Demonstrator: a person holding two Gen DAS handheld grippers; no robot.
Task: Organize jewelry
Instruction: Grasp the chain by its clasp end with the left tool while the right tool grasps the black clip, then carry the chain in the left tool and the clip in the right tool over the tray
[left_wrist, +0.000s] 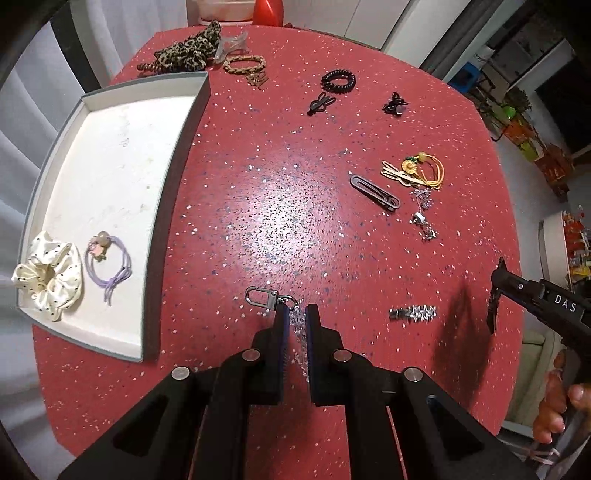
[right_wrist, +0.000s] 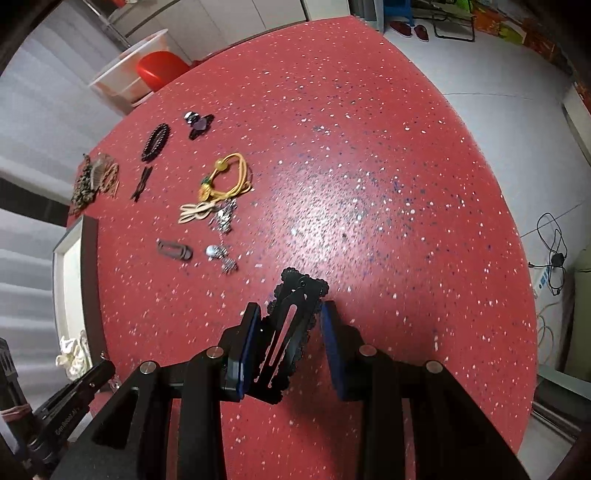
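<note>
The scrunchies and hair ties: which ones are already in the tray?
Two: the cream dotted scrunchie and the purple hair tie beside it in the white tray. The leopard scrunchie lies on the red table.

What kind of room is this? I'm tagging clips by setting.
Probably a lived-in home room, perhaps a dining area: a red speckled table strewn with hair accessories, slippers on the tiled floor, and a power strip with trailing cables by the wall.
</note>
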